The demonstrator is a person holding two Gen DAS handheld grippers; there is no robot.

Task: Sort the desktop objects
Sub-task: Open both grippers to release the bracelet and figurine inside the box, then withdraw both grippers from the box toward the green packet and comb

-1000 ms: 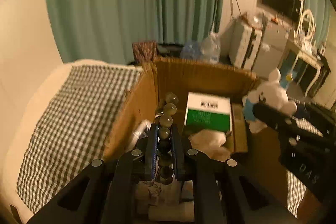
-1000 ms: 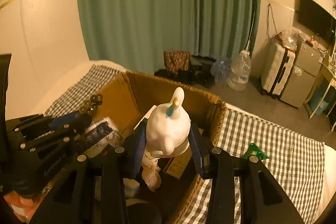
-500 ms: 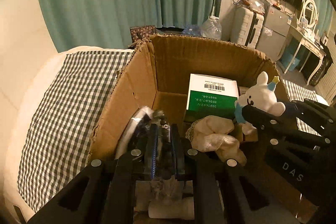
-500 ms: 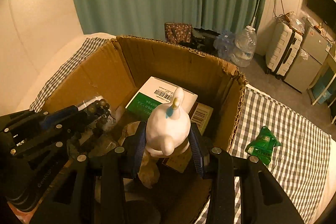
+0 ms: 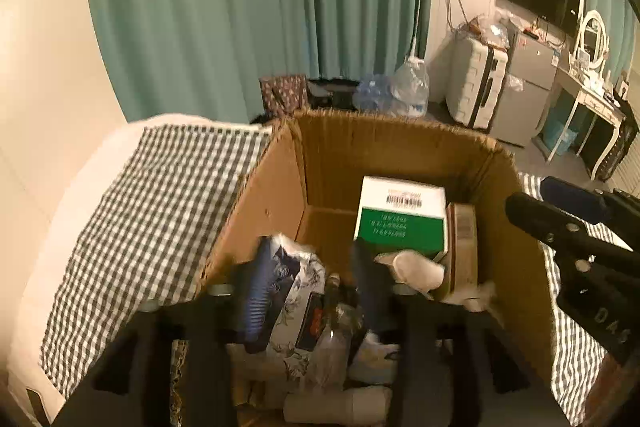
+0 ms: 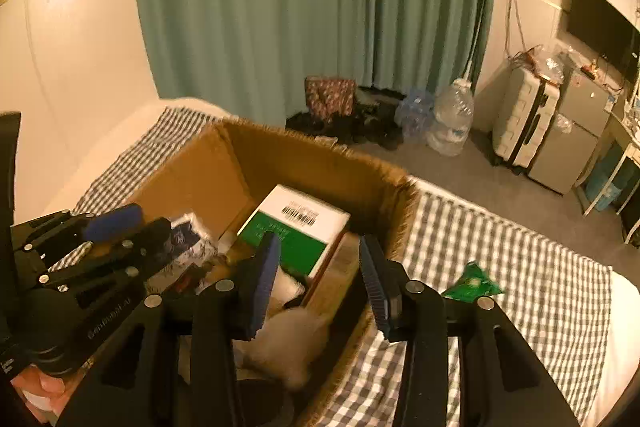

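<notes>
Left hand-held gripper [image 5: 316, 283], low centre of the left wrist view, hanging over the open cardboard box [image 5: 384, 143] with jaws opening, nothing pinched between the blue pads. Below them, lying in the box: a floral-printed packet [image 5: 300, 291] and a clear plastic bottle [image 5: 332, 339]. Right hand-held gripper [image 6: 320, 275], lower centre of the right wrist view, likewise opening, jaws spread and gripping nothing; a blurred white plush toy [image 6: 292, 339] sitting in the box just under them. Green-and-white carton [image 6: 296, 231] resting further back, mid-frame. Green wrapper [image 6: 472, 283] lying outside on the checked cloth [image 6: 520, 267], lower right of the frame.
</notes>
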